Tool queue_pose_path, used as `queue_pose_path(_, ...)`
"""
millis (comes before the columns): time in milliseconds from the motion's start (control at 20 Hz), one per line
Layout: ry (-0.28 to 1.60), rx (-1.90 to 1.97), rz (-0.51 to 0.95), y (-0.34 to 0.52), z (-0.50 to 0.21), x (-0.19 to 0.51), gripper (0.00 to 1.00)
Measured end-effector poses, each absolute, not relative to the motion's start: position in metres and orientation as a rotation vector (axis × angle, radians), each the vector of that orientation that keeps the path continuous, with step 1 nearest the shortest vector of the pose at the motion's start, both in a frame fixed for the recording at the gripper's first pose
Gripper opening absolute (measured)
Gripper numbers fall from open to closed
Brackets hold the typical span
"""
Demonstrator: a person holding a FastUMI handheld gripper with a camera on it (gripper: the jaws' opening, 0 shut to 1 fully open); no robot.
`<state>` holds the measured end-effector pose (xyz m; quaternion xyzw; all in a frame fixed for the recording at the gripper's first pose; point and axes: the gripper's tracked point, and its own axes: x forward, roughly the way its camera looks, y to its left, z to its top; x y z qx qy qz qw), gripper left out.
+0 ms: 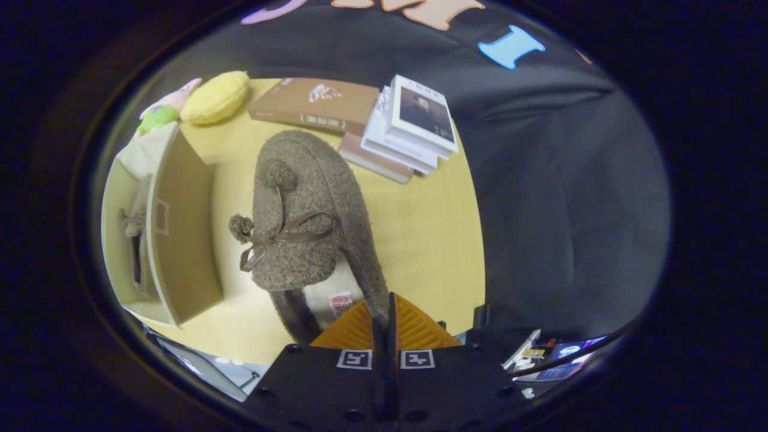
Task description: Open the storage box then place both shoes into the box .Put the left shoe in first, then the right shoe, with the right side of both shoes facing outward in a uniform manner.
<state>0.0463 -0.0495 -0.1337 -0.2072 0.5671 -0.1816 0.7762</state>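
While the gripper (386, 312) has its two fingers squeezed almost together, they pinch the back rim of a fuzzy brown shoe (306, 222). It is a slipper with a ribbon bow and two little pom-poms, and it hangs over the yellow table (420, 240), toe pointing to 12 o'clock. At 9 o'clock from the shoe stands the storage box (174, 234), open, with another shoe (137, 246) partly showing inside. At 1 o'clock lies a stack of books (402, 129). At 11 o'clock sit a yellow cushion (216, 96) and a plush toy (162, 111).
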Motion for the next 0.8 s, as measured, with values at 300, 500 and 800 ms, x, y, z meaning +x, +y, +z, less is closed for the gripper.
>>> queue_pose_path(300,1.068,-0.467,-0.259,0.066,-0.074,0.074,0.03)
queue_pose_path(500,1.055,-0.44,-0.15,0.139,-0.087,0.088,0.04)
queue_pose_path(800,1.217,-0.399,-0.105,0.189,-0.17,0.091,0.04)
